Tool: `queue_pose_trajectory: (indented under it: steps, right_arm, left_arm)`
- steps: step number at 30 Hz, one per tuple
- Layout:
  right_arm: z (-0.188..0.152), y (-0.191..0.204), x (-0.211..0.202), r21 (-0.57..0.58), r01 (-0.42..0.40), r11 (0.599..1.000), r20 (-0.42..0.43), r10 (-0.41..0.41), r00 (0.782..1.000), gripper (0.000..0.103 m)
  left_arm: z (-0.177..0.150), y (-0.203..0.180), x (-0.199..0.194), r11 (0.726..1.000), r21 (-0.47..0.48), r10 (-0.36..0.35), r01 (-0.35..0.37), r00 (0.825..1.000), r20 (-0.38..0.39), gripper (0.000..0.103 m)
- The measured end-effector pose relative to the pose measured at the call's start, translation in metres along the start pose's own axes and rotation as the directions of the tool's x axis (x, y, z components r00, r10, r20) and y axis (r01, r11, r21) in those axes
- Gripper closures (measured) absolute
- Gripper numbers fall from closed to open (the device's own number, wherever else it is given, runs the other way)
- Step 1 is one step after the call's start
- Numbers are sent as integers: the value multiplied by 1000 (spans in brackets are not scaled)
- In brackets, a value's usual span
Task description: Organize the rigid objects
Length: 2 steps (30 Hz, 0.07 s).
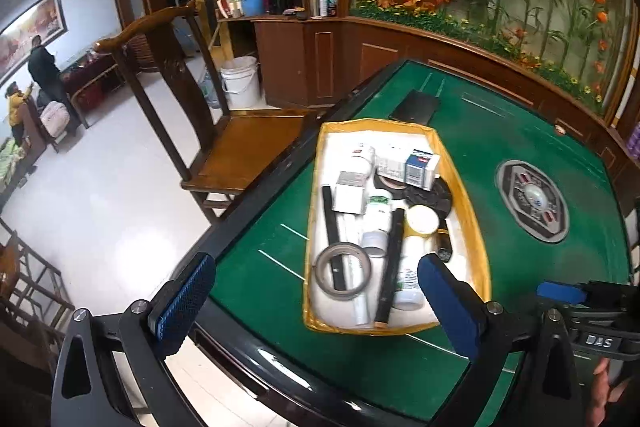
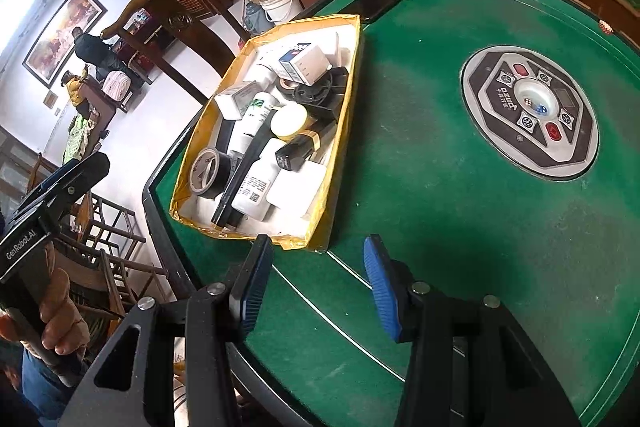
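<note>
Left wrist view: left gripper [image 1: 316, 301] hangs above the near end of the yellow-walled tray [image 1: 472, 203], jaws wide apart, nothing between them. The tray sits on the green desk [image 1: 500, 155] near its left edge and is packed with the rigid items: tape roll [image 1: 342, 273], black sticks, white bottles, small boxes, a blue-white box [image 1: 420, 167] at the far end. Likely all were gathered there so the desk stays free. A dark flat phone-like slab [image 1: 414, 105] lies just beyond the tray's far end, still outside it. A wooden chair [image 1: 240, 147] stands off the desk's left edge, out of the way. People stand far back in the room

Right wrist view: right gripper [image 2: 318, 279] hovers over bare felt just beside the tray's near corner [image 2: 296, 241], jaws partly open, empty. The desk's round control panel [image 2: 530, 113] is well apart to the right. The items are piled over one another, so a clean pick looks awkward. The left gripper's body and the hand [image 2: 60, 319] holding it show at the left edge
</note>
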State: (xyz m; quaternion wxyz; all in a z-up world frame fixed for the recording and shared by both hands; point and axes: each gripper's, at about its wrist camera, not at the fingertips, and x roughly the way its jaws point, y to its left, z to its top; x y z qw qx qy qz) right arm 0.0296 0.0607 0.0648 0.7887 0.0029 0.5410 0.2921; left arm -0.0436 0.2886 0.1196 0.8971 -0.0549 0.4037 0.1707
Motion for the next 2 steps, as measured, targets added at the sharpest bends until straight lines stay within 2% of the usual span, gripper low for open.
queue_pose_trajectory:
  steps: [2]
  right_arm:
    - [0,-2,0,9,3,1000,1,-3,1000,57]
  left_arm:
    - [0,-2,4,1000,10,14,-14,1000,-7,1]
